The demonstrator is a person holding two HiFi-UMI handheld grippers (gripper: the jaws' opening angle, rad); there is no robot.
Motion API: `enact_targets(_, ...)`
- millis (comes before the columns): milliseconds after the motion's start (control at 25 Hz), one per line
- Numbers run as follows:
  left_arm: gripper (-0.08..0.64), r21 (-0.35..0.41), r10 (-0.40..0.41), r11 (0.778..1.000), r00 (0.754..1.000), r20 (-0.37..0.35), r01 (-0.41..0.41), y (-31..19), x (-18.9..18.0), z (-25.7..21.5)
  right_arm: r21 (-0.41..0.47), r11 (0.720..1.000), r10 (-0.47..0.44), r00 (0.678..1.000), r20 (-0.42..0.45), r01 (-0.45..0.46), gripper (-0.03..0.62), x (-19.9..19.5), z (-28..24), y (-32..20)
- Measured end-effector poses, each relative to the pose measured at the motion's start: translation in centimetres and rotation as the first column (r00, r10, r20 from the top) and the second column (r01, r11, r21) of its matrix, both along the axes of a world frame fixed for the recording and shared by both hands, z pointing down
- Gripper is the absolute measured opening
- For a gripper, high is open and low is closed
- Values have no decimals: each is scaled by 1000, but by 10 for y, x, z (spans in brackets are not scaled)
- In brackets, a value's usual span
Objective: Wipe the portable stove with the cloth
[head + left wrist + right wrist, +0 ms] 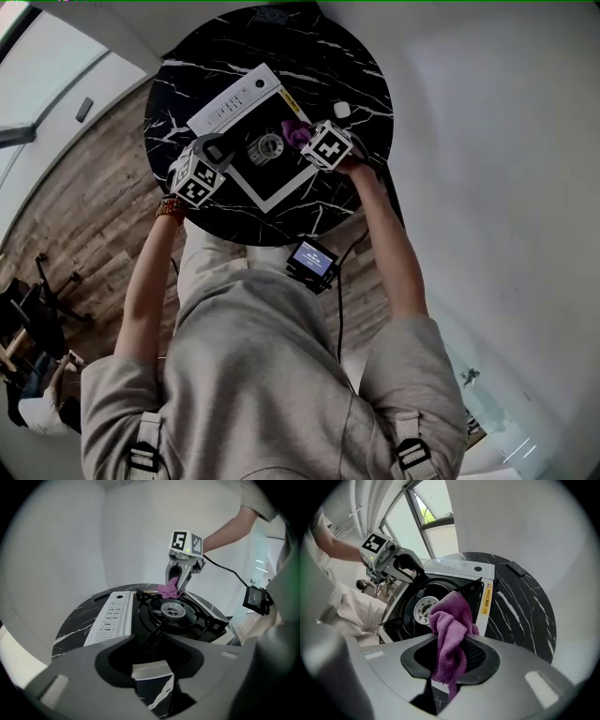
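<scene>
The portable stove, black-topped with a white control panel and a round burner, lies on a round black marble table. My right gripper is shut on a purple cloth, which hangs from its jaws over the stove's far right part beside the burner. In the left gripper view the cloth touches the stove top behind the burner. My left gripper is at the stove's near left corner, and the stove's white edge fills the gap between its jaws.
A small white object lies on the table right of the stove. A thin dark bar lies near the table's far rim. A small screen device with a cable sits just off the table's near edge. Wooden floor runs at the left.
</scene>
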State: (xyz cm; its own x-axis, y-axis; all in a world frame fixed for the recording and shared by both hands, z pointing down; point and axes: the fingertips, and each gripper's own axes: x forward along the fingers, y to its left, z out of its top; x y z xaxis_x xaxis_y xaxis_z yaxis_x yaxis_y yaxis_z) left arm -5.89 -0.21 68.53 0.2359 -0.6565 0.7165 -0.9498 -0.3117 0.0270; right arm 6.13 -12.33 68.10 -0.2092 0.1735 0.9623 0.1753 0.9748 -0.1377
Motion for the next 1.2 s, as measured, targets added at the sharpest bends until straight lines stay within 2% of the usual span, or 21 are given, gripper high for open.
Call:
enact_targets(160,147,-11,8,1000,1000,2,-8,-1,1,2,37,993,-113,994,-12,113,117,-6,-6,2)
enact_targets(320,147,-19,13,1000,1000,0,-13,0,2,2,114,991,-76,994,82,67,118,-40,-22,-28)
enact_targets(600,147,-22,17,1000,1000,1,-17,0,1,1,123,977,-174,985,-2,173,119,-81,-2,-26)
enact_targets(760,149,-15,18,1000,1000,6,-18,1,0,0,160,958,-237,971,-37,240,112,-77,-1,-20)
enact_targets(1000,149,-19,15,1000,1000,7,-15,0,0,1,179,930,-312,947,-78,321,106,-43,2,-6)
enact_targets(1080,149,-17,11,1000,1000,9,-11,1,0,1,155,937,-303,949,-86,313,103,-29,3,-1)
enact_targets(1200,149,-23,7,1000,1000,8,-6,2,0,2,82,969,-230,971,-57,235,104,-16,3,5)
